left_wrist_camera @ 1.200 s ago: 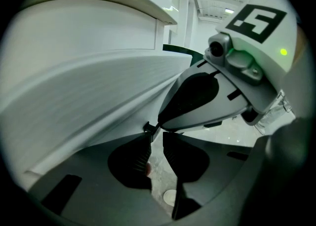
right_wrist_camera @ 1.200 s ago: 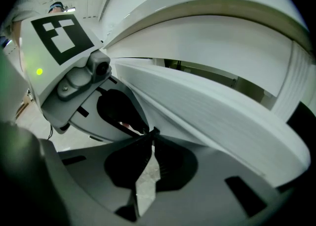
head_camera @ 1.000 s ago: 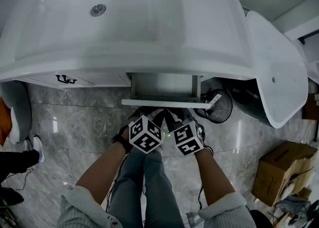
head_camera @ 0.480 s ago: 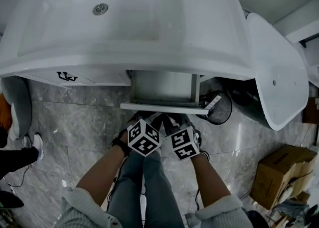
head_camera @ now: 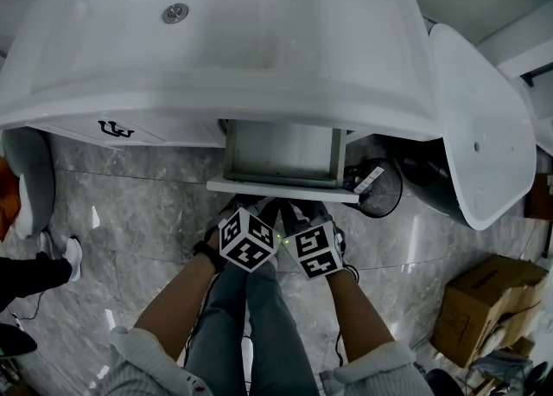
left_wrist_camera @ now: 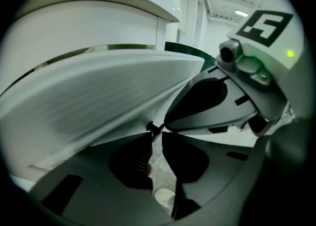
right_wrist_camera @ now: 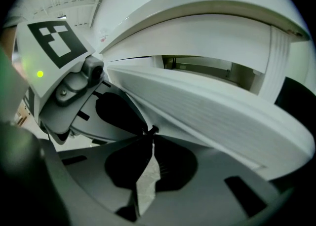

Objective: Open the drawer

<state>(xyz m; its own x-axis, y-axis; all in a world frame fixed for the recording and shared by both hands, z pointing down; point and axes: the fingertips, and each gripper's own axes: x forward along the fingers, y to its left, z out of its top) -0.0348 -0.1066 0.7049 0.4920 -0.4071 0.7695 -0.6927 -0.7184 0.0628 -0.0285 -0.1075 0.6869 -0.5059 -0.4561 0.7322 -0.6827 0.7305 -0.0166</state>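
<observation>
Grey marble floor (head_camera: 130, 213), white basin (head_camera: 259, 40), drawer (head_camera: 281, 185) open

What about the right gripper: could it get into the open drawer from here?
Probably yes: the drawer stands pulled out below the basin, top uncovered, and the right gripper sits at its front panel, pinching the handle.
</observation>
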